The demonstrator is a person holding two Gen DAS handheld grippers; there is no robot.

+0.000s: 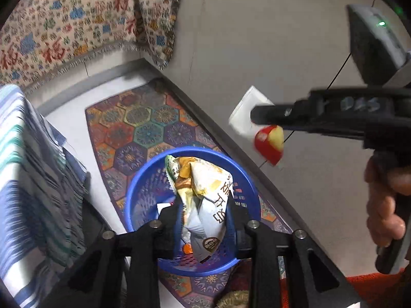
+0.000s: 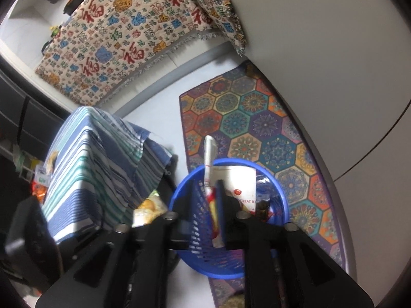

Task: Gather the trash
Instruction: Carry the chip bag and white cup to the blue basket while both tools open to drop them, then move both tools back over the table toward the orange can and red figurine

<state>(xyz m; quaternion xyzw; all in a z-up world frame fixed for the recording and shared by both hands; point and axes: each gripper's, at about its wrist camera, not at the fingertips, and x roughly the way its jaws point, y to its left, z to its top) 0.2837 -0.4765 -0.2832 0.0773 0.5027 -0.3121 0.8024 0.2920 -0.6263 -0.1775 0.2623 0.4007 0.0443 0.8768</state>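
A blue plastic basket (image 1: 143, 179) stands on the rug with a few wrappers inside. In the left wrist view my left gripper (image 1: 204, 205) hangs over it, both fingers pressed against a crumpled white-and-yellow snack bag (image 1: 208, 192). My right gripper (image 1: 257, 116) comes in from the right, above and beside the basket, with a white, red and yellow wrapper (image 1: 269, 143) at its tip. In the right wrist view that wrapper (image 2: 213, 205) leans on one finger of the right gripper (image 2: 205, 187), with a gap to the other. The basket (image 2: 280, 187) holds a white packet (image 2: 241, 187).
A box draped in blue-striped cloth (image 1: 30, 154) stands left of the basket. The hexagon-patterned rug (image 2: 257, 118) runs along a grey wall. A blanket printed with characters (image 2: 123, 30) hangs at the back. A person's hand (image 1: 385, 205) grips the right tool's handle.
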